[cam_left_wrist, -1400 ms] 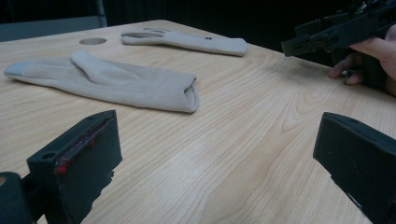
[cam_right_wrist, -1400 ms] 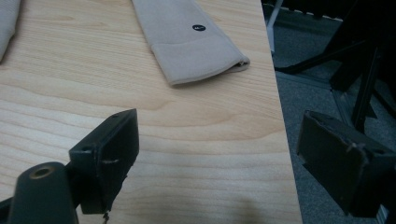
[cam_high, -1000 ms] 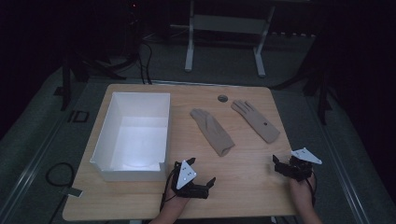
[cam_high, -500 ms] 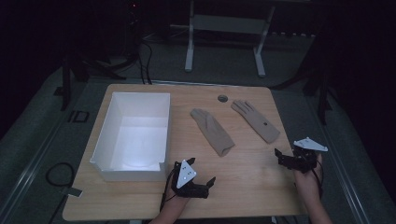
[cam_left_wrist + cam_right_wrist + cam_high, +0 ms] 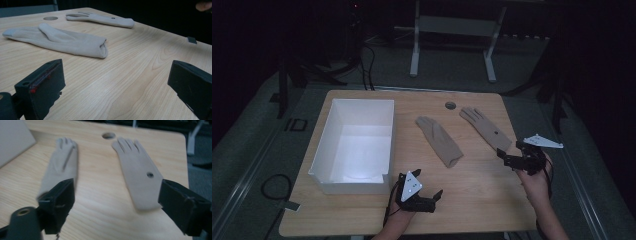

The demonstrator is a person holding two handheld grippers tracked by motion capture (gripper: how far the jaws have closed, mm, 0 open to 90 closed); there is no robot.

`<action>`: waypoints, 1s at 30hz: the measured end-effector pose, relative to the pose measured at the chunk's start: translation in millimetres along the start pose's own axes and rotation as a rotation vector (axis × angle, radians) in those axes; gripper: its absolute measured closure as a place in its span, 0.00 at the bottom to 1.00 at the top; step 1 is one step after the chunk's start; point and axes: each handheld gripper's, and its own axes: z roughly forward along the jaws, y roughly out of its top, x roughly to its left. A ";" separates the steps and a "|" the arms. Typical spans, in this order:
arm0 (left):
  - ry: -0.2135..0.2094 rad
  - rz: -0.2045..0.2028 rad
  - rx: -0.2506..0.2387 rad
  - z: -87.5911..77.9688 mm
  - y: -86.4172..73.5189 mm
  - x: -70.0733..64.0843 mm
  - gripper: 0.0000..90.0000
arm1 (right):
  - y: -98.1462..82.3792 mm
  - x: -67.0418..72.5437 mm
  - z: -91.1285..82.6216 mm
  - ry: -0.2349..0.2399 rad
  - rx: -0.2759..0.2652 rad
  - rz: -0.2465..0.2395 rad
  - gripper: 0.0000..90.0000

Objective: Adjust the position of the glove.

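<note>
1. The right-hand glove (image 5: 486, 128) lies flat on the table (image 5: 482, 200), fingers toward 12 o'clock and cuff toward 5 o'clock, near the right edge. There's a small dark dot on it. The other glove (image 5: 439, 139) lies just beside it at its 9 o'clock, not touching.
2. The right gripper (image 5: 511, 159) hangs just short of that cuff, jaws spread wide, nothing between them. The right gripper view shows the cuff (image 5: 146, 195) sitting between the two black jaws.
3. The left gripper (image 5: 432, 199) rests low on the table at 6 o'clock, jaws also apart and empty, pointing at the other glove's cuff (image 5: 101, 48).
4. The white bin (image 5: 329, 172) sits over at 9 o'clock. A round hole (image 5: 450, 105) in the table is at 12 o'clock.
5. What could go wrong: the glove is thin and flat, so the jaws could skid over it or nip only the top layer. It's also close to the edge, so a shove could push it off.
6. Versus a second ago, the right gripper has moved up toward 12 o'clock, closer to the cuff. The left looks unchanged, though it's dim — hard to be sure.
</note>
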 end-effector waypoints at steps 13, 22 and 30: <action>-0.003 0.001 0.000 0.0 0.0 -0.1 0.01 | 48.9 29.3 10.0 0.030 -0.012 -0.064 0.12; -0.003 0.025 0.000 -0.8 -0.3 -2.3 0.01 | 68.7 44.3 30.6 0.099 0.004 -0.080 0.13; -0.006 0.022 -0.001 -0.8 -0.3 -2.2 0.01 | 82.7 65.3 57.7 0.148 0.032 -0.144 0.16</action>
